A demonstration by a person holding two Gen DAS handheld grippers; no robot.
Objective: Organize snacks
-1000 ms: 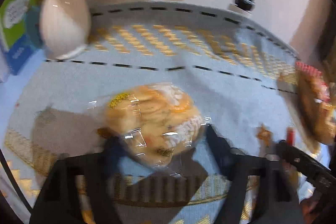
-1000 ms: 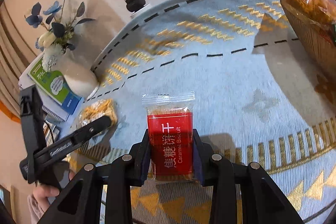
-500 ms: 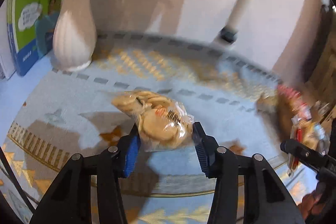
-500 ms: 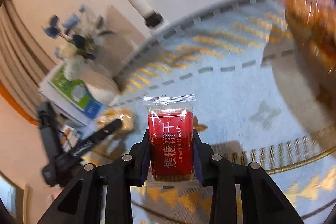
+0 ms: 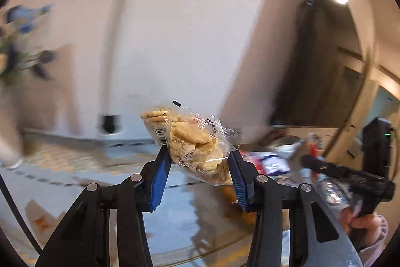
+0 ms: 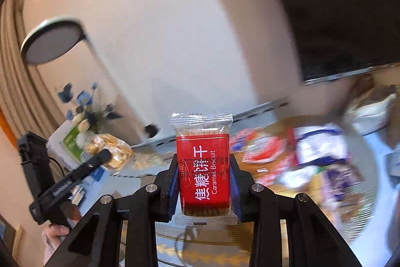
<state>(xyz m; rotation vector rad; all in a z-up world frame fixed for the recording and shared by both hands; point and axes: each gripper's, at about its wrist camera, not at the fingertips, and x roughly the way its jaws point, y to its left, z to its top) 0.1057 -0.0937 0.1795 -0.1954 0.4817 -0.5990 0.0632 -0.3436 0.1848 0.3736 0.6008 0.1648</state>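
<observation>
The clear bag of crackers (image 5: 192,144) sits at frame centre, clenched between the blue pads of the left tool (image 5: 198,167), above the surface (image 5: 75,174). The red caramel biscuit pack (image 6: 203,172) stands upright at lower centre, gripped by the right tool (image 6: 203,182).
</observation>
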